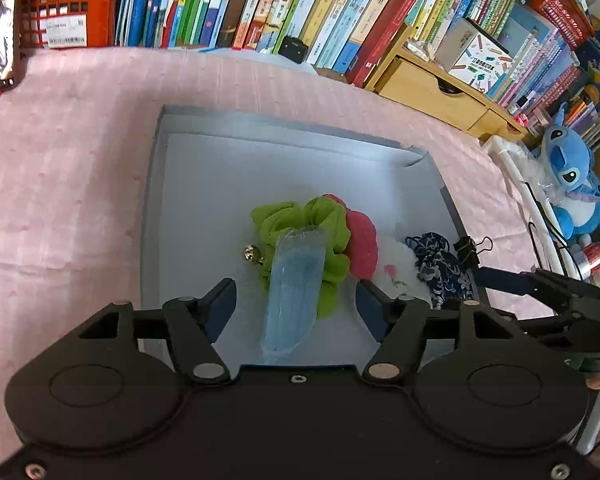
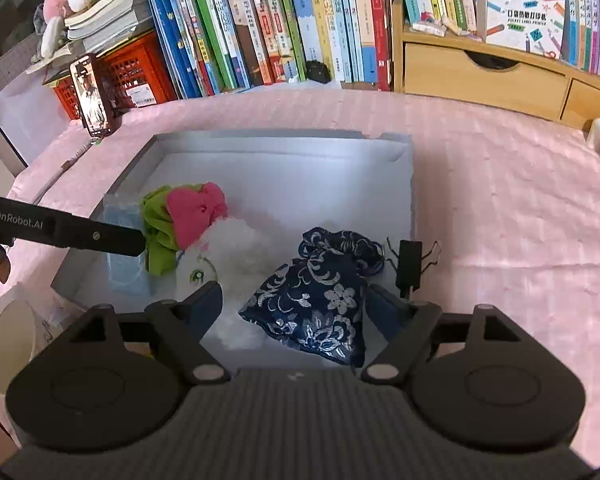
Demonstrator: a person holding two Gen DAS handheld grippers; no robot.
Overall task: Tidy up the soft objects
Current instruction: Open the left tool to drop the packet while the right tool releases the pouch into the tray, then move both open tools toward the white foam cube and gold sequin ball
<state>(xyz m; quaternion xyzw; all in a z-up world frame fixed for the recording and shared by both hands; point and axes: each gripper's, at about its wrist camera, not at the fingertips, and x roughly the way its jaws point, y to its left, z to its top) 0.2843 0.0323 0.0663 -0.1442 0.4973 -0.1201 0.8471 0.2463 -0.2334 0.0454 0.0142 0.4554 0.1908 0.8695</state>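
Box: the shallow grey box (image 2: 400,184) sits on the pink cloth (image 2: 500,208) in front of you, and every soft item is inside it.
Left gripper: your left gripper (image 1: 296,300) has its jaws spread, with the wrapped blue face mask (image 1: 294,296) lying between them; neither pad presses on it.
Mask: it lies on the box floor with its far end resting on the green scrunchie (image 1: 300,224).
Scrunchies: the green one touches a pink scrunchie (image 1: 362,244) on its right; a small gold bell (image 1: 252,254) sits just beside the green one.
White item: a fluffy white piece (image 2: 236,248) lies between the pink scrunchie and the pouch.
Right gripper: your right gripper (image 2: 294,304) is also spread wide, its fingers either side of the navy floral pouch (image 2: 316,300) without pinching it.
Pouch: it rests on the box floor near the right wall.
Clip: a black binder clip (image 2: 408,260) grips the box's right edge, just beside the pouch.
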